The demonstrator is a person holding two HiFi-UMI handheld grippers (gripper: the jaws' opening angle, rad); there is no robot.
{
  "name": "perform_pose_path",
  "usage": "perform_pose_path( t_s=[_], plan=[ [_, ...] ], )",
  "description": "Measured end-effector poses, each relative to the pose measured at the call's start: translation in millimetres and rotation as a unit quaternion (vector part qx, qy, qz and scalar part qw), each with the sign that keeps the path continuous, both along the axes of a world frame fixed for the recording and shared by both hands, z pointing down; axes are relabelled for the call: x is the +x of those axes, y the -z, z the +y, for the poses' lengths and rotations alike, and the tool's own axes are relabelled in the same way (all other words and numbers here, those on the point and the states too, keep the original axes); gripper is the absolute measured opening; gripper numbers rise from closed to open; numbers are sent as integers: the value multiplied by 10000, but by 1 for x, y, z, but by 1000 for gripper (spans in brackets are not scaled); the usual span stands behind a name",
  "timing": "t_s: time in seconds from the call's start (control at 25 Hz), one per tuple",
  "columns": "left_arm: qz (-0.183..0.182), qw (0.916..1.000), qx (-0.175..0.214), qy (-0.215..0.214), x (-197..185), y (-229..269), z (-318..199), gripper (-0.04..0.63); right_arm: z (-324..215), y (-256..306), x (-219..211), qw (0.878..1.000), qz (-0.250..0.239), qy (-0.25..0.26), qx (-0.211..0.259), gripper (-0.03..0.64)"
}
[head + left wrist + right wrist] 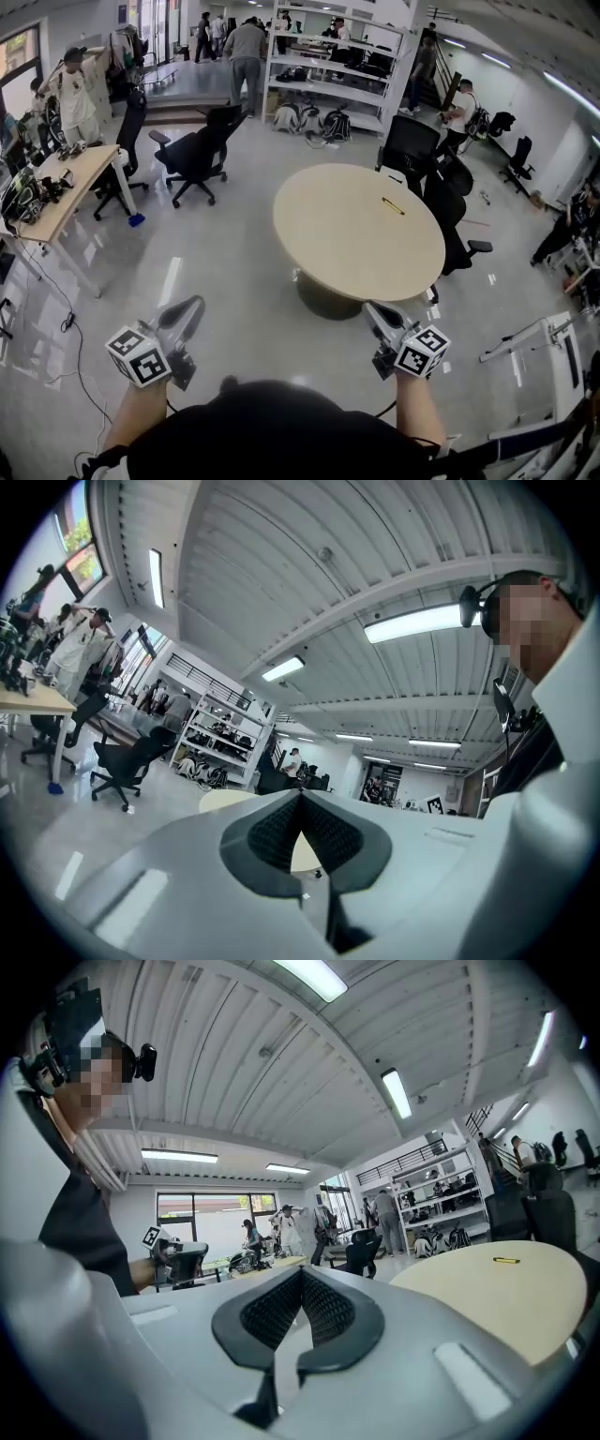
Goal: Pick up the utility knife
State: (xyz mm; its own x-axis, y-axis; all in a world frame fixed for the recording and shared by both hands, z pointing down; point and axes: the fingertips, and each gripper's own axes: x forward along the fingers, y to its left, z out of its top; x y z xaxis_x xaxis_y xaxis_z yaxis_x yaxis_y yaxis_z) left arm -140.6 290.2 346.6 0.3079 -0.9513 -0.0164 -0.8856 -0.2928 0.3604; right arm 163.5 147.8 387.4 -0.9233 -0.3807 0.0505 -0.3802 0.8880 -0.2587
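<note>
**Both claws shut and empty; the knife lies far out on the round table**

The only real storage in sight is a white shelving rack (323, 67) against the far wall. Its shelves carry dark items too small to identify, and several bags (319, 124) are clustered at its foot. To the far left, a wooden desk (70, 187) is crowded with equipment at its near end.

The utility knife (393, 205), slim and yellow, lies by itself on the pale round table (328, 244), towards the table's far right side. Nothing is touching it, and it is well apart from both claws. Black office chairs (427, 159) stand close against the table's far right edge, and another sits alone out on the floor to the left.

The left gripper (193, 304) is held level over the grey floor (234, 281), to the near left of the table. In the left gripper view its ribbed pads are pressed together at the tips, with nothing between them.

The right gripper (371, 309) is held just off the table's near edge and is also level. Its own view shows the pads meeting at the tips in the same way, empty. From there the knife shows as a small yellow sliver far across the tabletop to the right.

Several people stand around the rack and the desk.
</note>
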Motion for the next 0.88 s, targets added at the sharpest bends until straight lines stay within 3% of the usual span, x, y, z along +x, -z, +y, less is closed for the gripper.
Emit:
perform_pose_path(
  t_s=[0.28,0.56,0.88],
  plan=[
    [155,9989,118,-419,-65,-11,-82,-6,-58,3,-50,9986,95,-504,114,15],
    [-73,9959,315,-840,-157,6,-158,-6,-111,22,-137,9958,76,-852,313,15],
    [-28,9947,186,-1011,-226,-9,-225,-6,-164,14,-190,9924,186,-1179,298,15]
  ],
)
